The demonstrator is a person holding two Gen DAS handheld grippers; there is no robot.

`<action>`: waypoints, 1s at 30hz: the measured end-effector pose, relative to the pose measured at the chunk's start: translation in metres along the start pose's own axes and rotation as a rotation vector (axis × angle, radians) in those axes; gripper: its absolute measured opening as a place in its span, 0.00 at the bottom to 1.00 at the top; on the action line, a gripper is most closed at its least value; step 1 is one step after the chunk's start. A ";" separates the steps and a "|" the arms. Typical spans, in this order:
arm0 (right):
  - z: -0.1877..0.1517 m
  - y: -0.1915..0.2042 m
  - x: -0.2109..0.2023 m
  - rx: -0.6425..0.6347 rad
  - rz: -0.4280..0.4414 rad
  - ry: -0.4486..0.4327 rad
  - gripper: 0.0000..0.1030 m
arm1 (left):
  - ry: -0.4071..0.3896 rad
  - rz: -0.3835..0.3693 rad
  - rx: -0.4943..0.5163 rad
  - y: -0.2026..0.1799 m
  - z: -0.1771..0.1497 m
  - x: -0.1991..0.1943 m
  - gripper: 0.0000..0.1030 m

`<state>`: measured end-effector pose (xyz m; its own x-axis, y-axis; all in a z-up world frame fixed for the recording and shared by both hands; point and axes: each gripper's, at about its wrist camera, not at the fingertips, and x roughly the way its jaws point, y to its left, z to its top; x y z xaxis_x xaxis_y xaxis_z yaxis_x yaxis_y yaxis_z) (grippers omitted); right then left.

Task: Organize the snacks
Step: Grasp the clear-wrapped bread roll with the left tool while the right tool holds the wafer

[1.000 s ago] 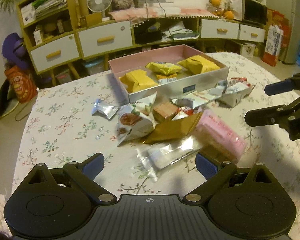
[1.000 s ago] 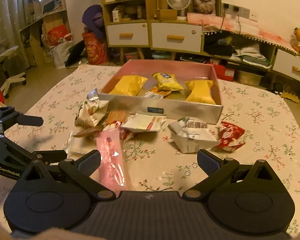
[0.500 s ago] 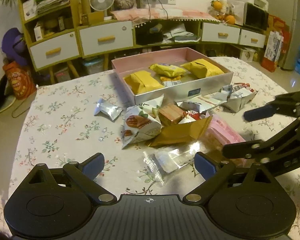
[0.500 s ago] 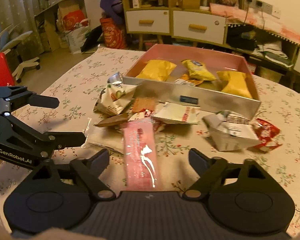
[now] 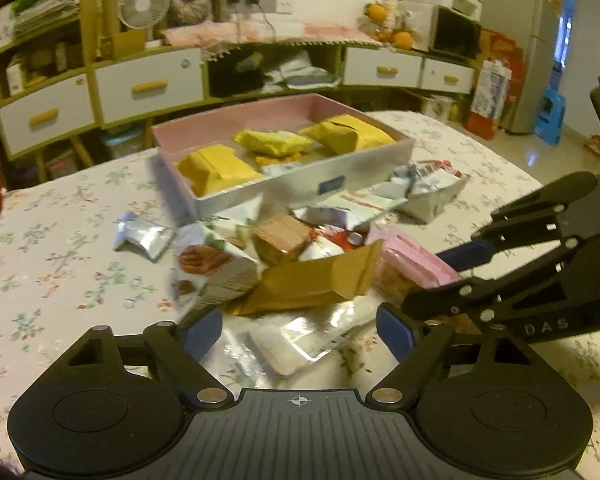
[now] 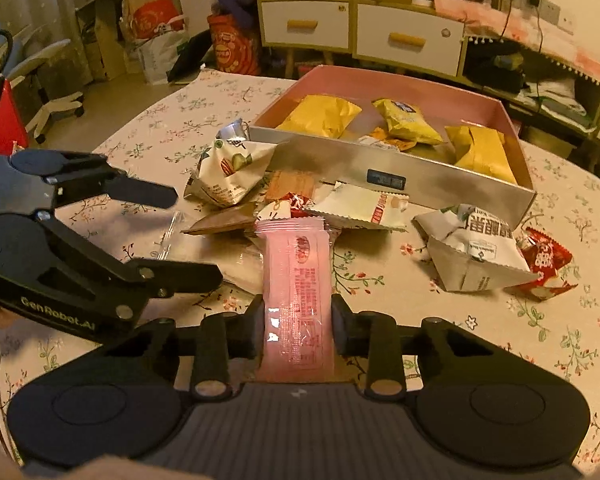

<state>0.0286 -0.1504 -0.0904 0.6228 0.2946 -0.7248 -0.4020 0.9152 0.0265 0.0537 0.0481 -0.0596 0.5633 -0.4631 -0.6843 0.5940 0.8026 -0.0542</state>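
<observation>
A pink-lined box (image 6: 420, 176) (image 5: 228, 204) holds several yellow snack bags (image 6: 324, 114). Loose snacks lie in a pile in front of it on the floral tablecloth. My right gripper (image 6: 298, 330) is shut on a pink wafer packet (image 6: 296, 280), gripping its near end; the packet also shows in the left wrist view (image 5: 416, 264). My left gripper (image 5: 298, 330) is open, low over a clear plastic packet (image 5: 308, 336) beside a gold packet (image 5: 316, 284). It appears in the right wrist view (image 6: 188, 236) at the left of the pile.
A white nut-print bag (image 6: 232, 168), a white-and-red packet (image 6: 364, 210), a crumpled white bag (image 6: 472, 252) and a red wrapper (image 6: 548, 260) lie near the box. A silver wrapper (image 5: 144, 236) sits left of the pile. Drawers and shelves stand behind the table.
My right gripper has moved forward over the pink packet and shut on it. My left gripper has moved closer to the pile and lower, over the clear packet.
</observation>
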 end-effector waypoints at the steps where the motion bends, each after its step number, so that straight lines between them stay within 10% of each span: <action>1: 0.000 -0.002 0.000 0.007 0.004 0.003 0.29 | 0.015 -0.015 0.005 -0.002 0.000 0.002 0.76; 15: 0.001 -0.028 -0.006 0.078 -0.065 0.092 0.29 | 0.137 -0.227 0.165 -0.055 -0.011 -0.006 0.73; 30: -0.002 -0.042 -0.008 0.116 -0.087 0.109 0.29 | 0.067 -0.129 0.256 -0.074 0.013 0.012 0.74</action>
<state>0.0388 -0.1920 -0.0872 0.5733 0.1868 -0.7977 -0.2657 0.9634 0.0347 0.0244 -0.0216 -0.0546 0.4397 -0.5226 -0.7304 0.7888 0.6136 0.0359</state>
